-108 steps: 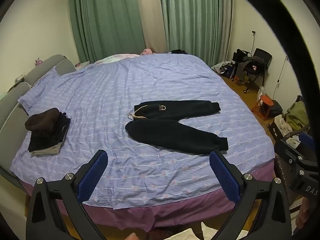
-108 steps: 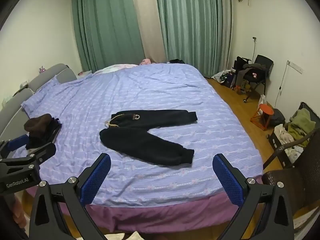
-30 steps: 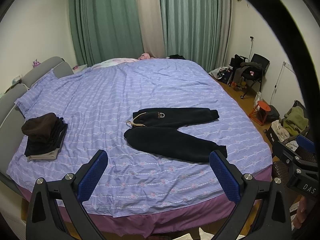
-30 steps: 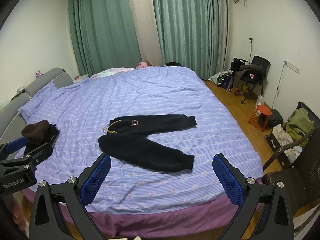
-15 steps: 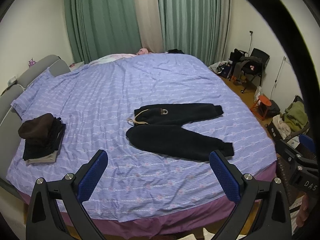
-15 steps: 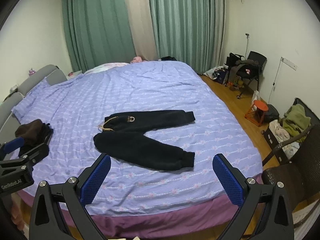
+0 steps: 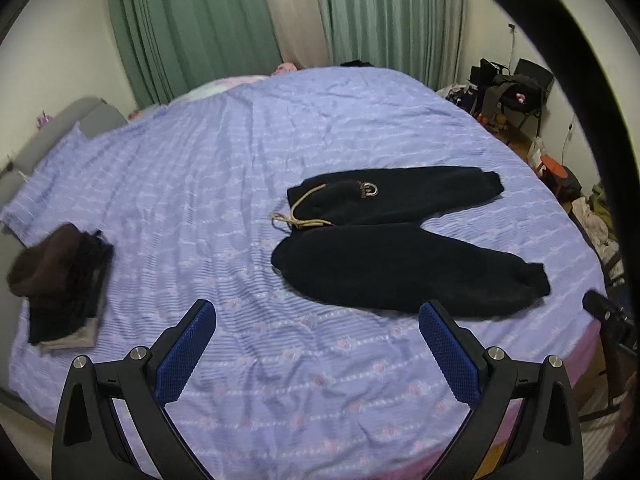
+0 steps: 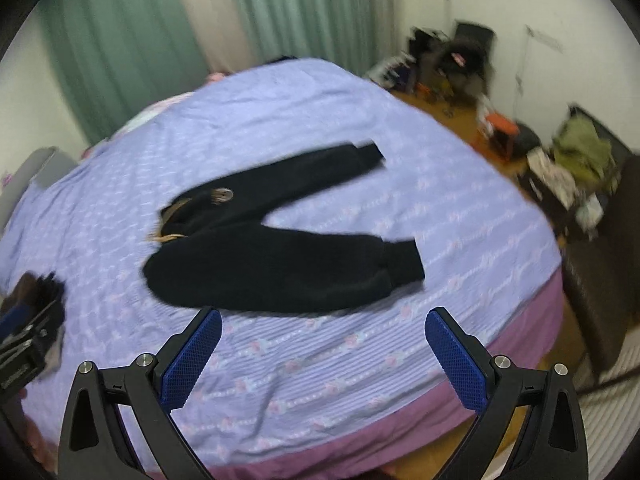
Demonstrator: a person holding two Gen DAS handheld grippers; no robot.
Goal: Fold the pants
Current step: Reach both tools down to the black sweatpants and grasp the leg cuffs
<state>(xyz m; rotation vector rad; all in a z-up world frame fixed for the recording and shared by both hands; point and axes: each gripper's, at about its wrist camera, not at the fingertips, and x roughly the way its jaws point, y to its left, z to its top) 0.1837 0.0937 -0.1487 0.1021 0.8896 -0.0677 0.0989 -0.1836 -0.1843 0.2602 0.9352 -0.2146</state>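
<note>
Both closing in now, left gripper [image 7: 316, 344] and right gripper [image 8: 322, 350] wide open and empty, black sweatpants [image 7: 400, 252] looming larger, still unfolded on the bed [image 7: 200, 168].

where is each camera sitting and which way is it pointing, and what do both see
Left wrist: sits on the left gripper, above the near bed edge, facing across the purple bedspread at the black pants; its own open blue-padded fingers show.
Right wrist: sits on the right gripper, same side, aimed at the pants' cuffs, blurred; own open fingers show.
Shared: pants, bedspread, folded clothes stack, green curtains.
</note>
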